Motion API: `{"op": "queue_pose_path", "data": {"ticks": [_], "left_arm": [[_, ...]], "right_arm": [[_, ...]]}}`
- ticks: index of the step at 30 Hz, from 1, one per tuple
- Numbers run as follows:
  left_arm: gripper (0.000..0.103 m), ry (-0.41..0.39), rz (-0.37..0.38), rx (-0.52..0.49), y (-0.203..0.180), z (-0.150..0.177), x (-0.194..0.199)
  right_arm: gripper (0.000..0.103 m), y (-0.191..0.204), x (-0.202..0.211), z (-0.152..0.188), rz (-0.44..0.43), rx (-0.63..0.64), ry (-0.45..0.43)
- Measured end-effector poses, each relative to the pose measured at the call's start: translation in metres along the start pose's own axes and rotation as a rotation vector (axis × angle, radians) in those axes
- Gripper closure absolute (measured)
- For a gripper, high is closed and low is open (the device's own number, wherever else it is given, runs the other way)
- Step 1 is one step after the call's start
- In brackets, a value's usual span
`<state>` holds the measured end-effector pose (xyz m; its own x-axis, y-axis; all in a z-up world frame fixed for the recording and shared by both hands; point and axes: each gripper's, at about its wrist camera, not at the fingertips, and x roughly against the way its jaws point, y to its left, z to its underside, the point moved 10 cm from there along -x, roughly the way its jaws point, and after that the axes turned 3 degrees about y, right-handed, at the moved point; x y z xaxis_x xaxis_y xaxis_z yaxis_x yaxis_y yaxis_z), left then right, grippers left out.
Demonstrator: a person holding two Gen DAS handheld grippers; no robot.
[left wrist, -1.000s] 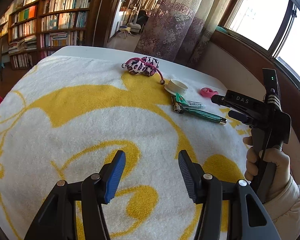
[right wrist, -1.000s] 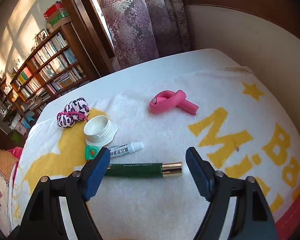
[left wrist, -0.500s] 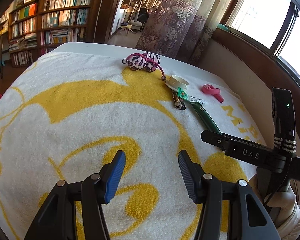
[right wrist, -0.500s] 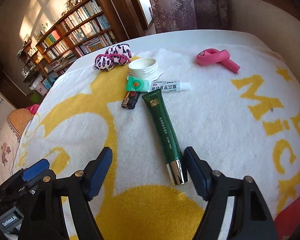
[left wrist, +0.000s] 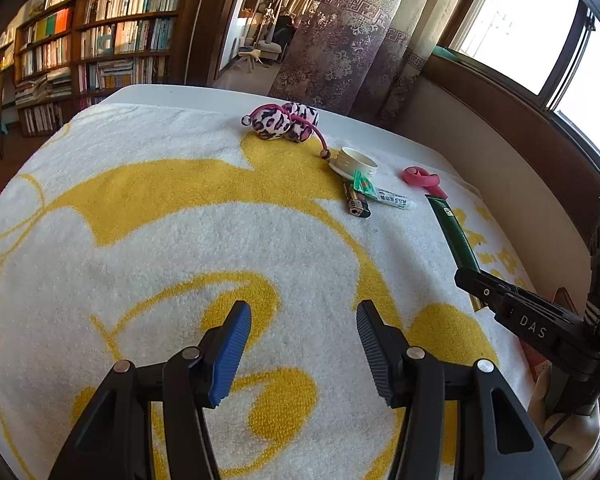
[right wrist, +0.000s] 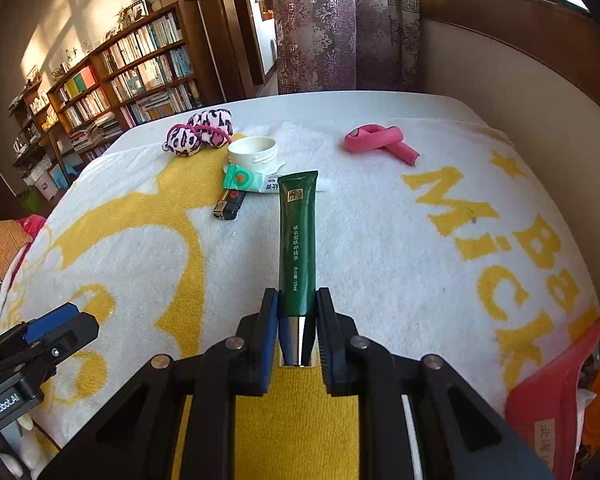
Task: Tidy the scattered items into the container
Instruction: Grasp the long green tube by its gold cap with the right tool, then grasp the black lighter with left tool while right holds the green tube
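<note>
— Tongs check: right tongs (right wrist: 298,308)?
— Just closed, now pinching the green tube (right wrist: 298,240) just above its shiny cap, with a pad on each side.
— And where on the table (left wrist: 172,94)?
— Toward the near side of the yellow-and-white towel (left wrist: 180,220), pointing straight away from the right camera, with the flat tail end reaching the nozzle of the small white tube (right wrist: 260,184). Cannot tell whether lifted or resting on the cloth.
— Left tongs (left wrist: 304,320)?
— Spread, holding nothing, hovering over bare towel well apart from the clutter. Also visible at the lower left edge of the right view.
— Rest of the scattered bits?
— Clustered toward the far side of the towel. White round tub (left wrist: 354,160), open side up, with the small white tube's green end touching its base. Black lighter (left wrist: 356,206) just beside that tube. Leopard-print hair tie (left wrist: 284,122) behind the tub, near the towel's far edge. Pink foam curler (left wrist: 420,178) off to the right, apart from the others.
— Anything else?
— Red bag (right wrist: 548,400) at the towel's near right corner.
</note>
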<state>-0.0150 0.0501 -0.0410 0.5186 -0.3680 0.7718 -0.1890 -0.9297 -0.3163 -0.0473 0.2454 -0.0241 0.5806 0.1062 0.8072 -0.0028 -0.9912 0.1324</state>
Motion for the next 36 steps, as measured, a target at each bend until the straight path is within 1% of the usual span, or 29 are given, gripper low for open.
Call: {"op": "queue_pose_path", "data": {"ticks": [2,4,6,9,11,15,19,24,29,33,34,36], "left_arm": [[0.046,0.000,-0.004,-0.008,-0.001,0.000,-0.002],[0.046,0.008,-0.016,-0.011,-0.001,0.000,-0.006],[0.046,0.024,-0.027,-0.015,-0.002,-0.001,-0.010],[0.046,0.034,-0.026,-0.032,-0.008,-0.005,-0.013],[0.046,0.039,-0.035,-0.064,-0.016,-0.012,-0.017],[0.047,0.045,-0.096,-0.141,-0.032,-0.031,-0.038],[0.047,0.063,-0.114,-0.149,-0.044,-0.050,-0.065],[0.047,0.083,-0.149,-0.178,-0.057,-0.067,-0.098],[0.047,0.098,-0.187,-0.179,-0.056,-0.080,-0.123],[0.047,0.074,-0.215,-0.206,-0.055,-0.089,-0.132],[0.047,0.068,-0.216,-0.214,-0.055,-0.091,-0.134],[0.055,0.065,-0.198,-0.229,-0.059,-0.093,-0.136]], "right_arm": [[0.083,-0.002,0.012,0.000,0.010,-0.009,-0.040],[0.083,-0.005,0.021,0.000,0.050,0.009,-0.078],[0.083,-0.006,0.025,0.001,0.067,0.023,-0.095],[0.083,-0.006,0.025,0.002,0.049,0.019,-0.103],[0.083,-0.008,0.026,0.004,0.040,0.011,-0.109],[0.083,-0.013,0.032,0.002,0.015,-0.019,-0.127],[0.083,-0.017,0.037,0.000,-0.010,-0.040,-0.142],[0.083,-0.022,0.035,0.003,-0.026,-0.073,-0.121],[0.083,-0.022,0.041,0.002,-0.046,-0.087,-0.133],[0.083,-0.018,0.044,0.001,-0.057,-0.081,-0.137],[0.083,-0.017,0.044,0.002,-0.060,-0.080,-0.135],[0.083,-0.015,0.043,0.002,-0.062,-0.075,-0.132]]}}
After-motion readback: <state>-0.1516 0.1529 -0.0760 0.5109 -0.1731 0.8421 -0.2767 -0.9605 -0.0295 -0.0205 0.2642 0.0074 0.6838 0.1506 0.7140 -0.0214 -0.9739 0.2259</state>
